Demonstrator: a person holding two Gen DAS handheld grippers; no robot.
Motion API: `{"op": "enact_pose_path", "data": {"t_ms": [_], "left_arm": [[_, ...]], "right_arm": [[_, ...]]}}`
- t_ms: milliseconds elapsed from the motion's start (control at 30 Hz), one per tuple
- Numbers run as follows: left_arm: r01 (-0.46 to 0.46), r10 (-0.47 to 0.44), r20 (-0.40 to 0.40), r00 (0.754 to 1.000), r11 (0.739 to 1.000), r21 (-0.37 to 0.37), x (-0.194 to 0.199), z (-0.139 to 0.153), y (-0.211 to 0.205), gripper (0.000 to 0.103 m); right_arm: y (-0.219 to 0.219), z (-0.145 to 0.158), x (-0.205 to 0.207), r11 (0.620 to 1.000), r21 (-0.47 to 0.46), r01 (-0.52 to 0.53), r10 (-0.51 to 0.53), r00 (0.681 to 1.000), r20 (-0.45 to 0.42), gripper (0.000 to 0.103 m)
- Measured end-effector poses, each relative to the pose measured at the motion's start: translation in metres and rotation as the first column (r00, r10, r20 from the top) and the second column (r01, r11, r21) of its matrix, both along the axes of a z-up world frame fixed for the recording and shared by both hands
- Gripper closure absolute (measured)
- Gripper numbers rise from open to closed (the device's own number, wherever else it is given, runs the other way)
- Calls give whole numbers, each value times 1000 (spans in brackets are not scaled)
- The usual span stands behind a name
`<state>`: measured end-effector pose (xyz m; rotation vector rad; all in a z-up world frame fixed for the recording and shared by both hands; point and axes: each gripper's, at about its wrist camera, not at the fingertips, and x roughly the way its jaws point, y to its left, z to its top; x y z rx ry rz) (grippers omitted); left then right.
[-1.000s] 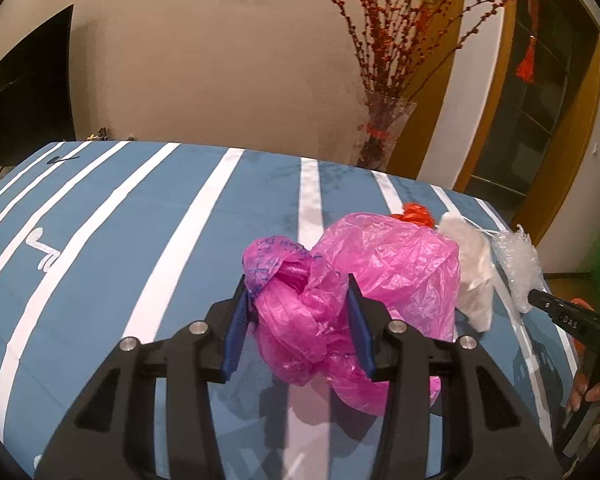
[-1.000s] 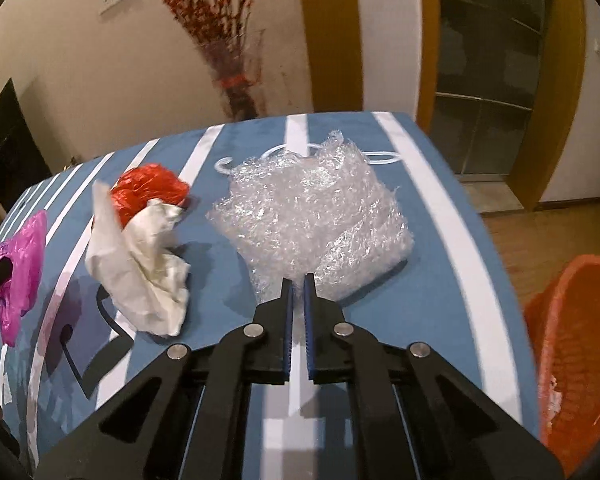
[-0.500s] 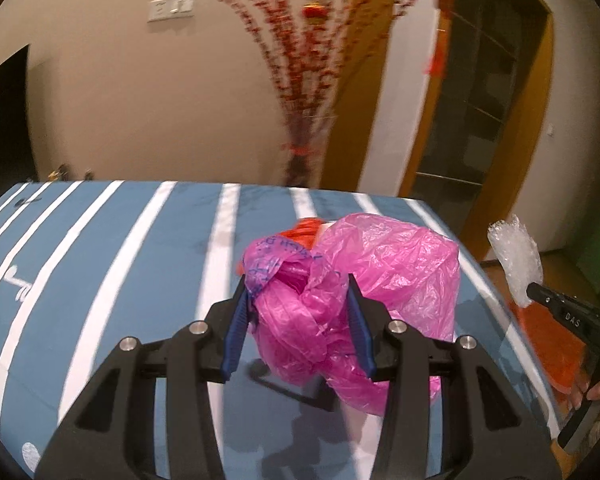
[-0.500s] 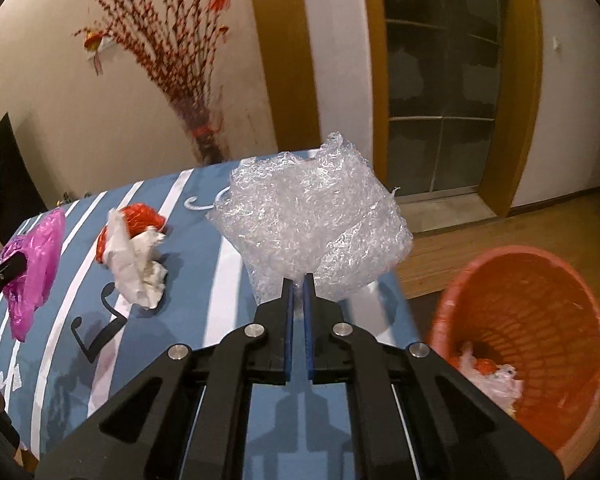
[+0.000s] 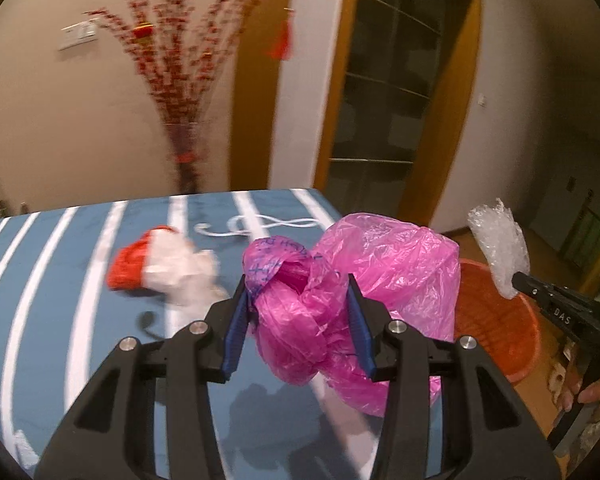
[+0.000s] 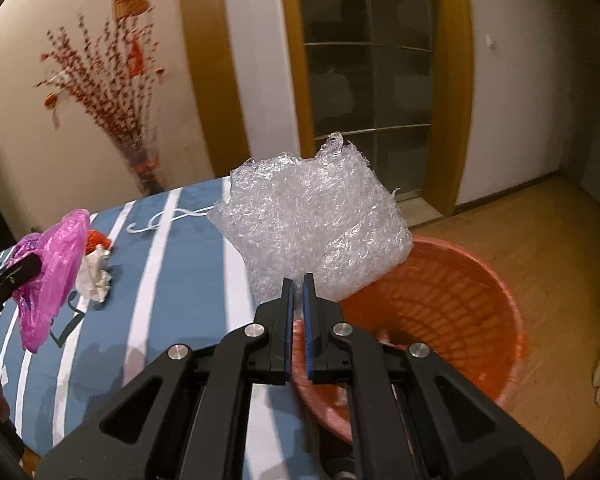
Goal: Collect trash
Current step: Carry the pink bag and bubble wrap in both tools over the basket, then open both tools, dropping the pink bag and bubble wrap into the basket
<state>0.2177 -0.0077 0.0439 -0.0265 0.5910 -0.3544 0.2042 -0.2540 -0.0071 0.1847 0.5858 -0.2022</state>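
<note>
trash is split between both claws and the desk. the left claw point(image 5: 298, 308) grips a crumpled pink plastic bag point(image 5: 356, 288), its blue pads point(image 5: 236, 320) pressed into the knotted part, with the rest of the bag bulging to the right and hanging below, lifted clear above the desk point(image 5: 60, 280). the right claw point(image 6: 299, 296) is pinched nearly shut on the lower edge of a sheet of clear bubble wrap point(image 6: 316, 232), which stands up above the fingertips and hangs over the near rim of an orange basket point(image 6: 460, 304). the basket sits on the wooden floor point(image 6: 540, 232) just beside the desk's end, and a few pale scraps show inside it, blurred.

two pieces lie on the desk's blue cloth with white stripes: a red wad point(image 5: 128, 264) and a crumpled white paper point(image 5: 184, 272), touching each other, the paper nearer the camera in the right wrist view. the left wrist view is motion-blurred around them.

in the left wrist view the bubble wrap shows at far right, held above the basket. behind the desk a vase of red-berry branches point(image 5: 184, 92) stands against the wall, next to a glass-paned door with a wooden frame point(image 6: 368, 80).
</note>
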Motion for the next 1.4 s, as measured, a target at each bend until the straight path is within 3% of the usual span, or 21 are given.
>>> {"op": "enact_pose_path", "data": {"t_ms": [333,667,1300,1400], "left_arm": [[157,-157,-1,988,987,16,-10,-3,-98,58],[249,-248,-14,969,967,52,-11,-20,-172,58],[329,-321,-96,942,941,79,14,-59,-237,54],[331,-321,-107,941,940,83,18,-65,-241,47]], "right_arm": [[-50,-7,-28,994,29,101,-101,995,-12,99],[-82,-16,-43,986,56,157,-156,988,-23,99],[-115,-34,-37,976,129,177,-172,984,-53,99],[-117,-39,-34,975,137,172,-165,984,-62,98]]}}
